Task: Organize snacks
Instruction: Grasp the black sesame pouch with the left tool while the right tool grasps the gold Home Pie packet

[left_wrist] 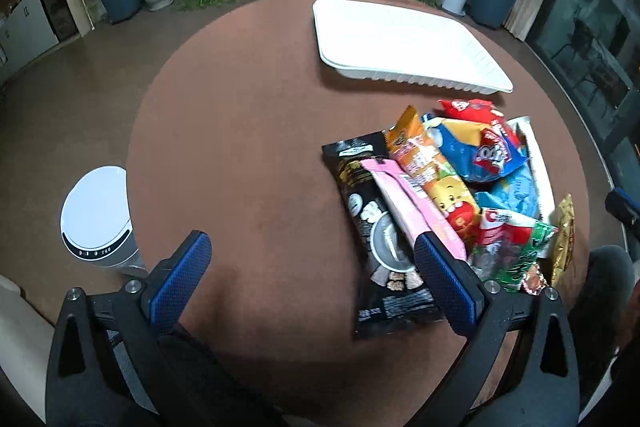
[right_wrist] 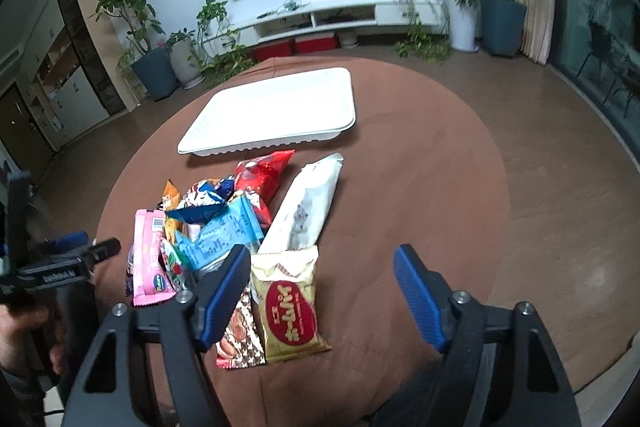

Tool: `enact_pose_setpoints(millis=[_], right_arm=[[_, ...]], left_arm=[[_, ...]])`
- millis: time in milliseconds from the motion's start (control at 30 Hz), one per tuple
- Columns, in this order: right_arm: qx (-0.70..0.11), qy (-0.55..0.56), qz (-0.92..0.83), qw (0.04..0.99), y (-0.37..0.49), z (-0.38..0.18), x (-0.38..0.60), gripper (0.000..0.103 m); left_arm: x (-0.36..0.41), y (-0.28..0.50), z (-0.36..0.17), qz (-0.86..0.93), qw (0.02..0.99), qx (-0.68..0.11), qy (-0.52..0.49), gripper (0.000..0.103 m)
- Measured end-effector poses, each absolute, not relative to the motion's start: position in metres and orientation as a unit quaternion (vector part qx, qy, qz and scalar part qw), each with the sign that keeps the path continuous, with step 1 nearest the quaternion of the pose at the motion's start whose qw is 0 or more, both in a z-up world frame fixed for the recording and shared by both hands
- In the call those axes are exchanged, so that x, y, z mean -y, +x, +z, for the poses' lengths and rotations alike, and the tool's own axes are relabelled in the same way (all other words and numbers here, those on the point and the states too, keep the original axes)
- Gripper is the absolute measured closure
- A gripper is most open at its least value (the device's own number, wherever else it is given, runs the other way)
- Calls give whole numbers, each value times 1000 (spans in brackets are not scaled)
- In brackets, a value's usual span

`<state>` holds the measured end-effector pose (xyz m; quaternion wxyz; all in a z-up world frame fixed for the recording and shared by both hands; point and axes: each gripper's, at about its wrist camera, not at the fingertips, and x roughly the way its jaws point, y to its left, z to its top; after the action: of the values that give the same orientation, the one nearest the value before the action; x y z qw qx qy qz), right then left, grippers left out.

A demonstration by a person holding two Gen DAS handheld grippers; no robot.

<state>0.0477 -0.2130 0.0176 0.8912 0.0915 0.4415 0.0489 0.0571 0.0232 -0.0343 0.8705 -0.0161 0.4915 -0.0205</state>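
Note:
A pile of snack packets lies on the round brown table (left_wrist: 248, 131): a black packet (left_wrist: 372, 227), a pink one (left_wrist: 412, 203), an orange one (left_wrist: 424, 155), a blue bag (left_wrist: 480, 151) and a green-red one (left_wrist: 512, 247). In the right wrist view I see a gold packet (right_wrist: 290, 303), a long white packet (right_wrist: 308, 207) and a red bag (right_wrist: 260, 179). An empty white tray (left_wrist: 404, 43) sits beyond the pile and also shows in the right wrist view (right_wrist: 276, 111). My left gripper (left_wrist: 312, 255) is open, just left of the pile. My right gripper (right_wrist: 320, 267) is open over the gold packet.
A white round-lidded bin (left_wrist: 96, 219) stands on the floor left of the table. Potted plants (right_wrist: 152, 39) and a white TV shelf (right_wrist: 320, 19) line the far wall. The left gripper's body (right_wrist: 56, 271) shows at the left edge of the right wrist view.

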Motion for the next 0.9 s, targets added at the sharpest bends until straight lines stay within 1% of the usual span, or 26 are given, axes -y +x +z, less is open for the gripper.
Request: enact_pose_setpoints(millis=[67,100,200,300,400,500,700,767,900], right_arm=[[-460,99,64,880,62,13,215,26],[-472,107,72,872,70,9,216,28],[-514,127,89,844,85,-1,215,38],[-518,106,99,843,73,-6,203,38],[-540,74,106,832,60,-20,185,37],[-551,64,89,827,63,-34,180,37],[-565,65,93,817,69,-42,179,38],[-565,66,97,817,68,-46,179,43],[-566,78,111,813,65,-50,182,59]], left_arm=[[-26,59,-36,-26,870,-493,-21,1],[-27,60,-37,-29,869,-493,-24,1],[-28,56,-38,-43,869,-492,-30,1],[-24,50,-43,-57,869,-491,-29,1],[-21,47,-49,-65,868,-491,-33,1],[-19,46,-53,-64,868,-492,-33,2],[-21,42,-53,-68,869,-489,-27,3],[-21,40,-52,-70,870,-487,-27,3],[-12,38,-50,-82,871,-484,-24,3]])
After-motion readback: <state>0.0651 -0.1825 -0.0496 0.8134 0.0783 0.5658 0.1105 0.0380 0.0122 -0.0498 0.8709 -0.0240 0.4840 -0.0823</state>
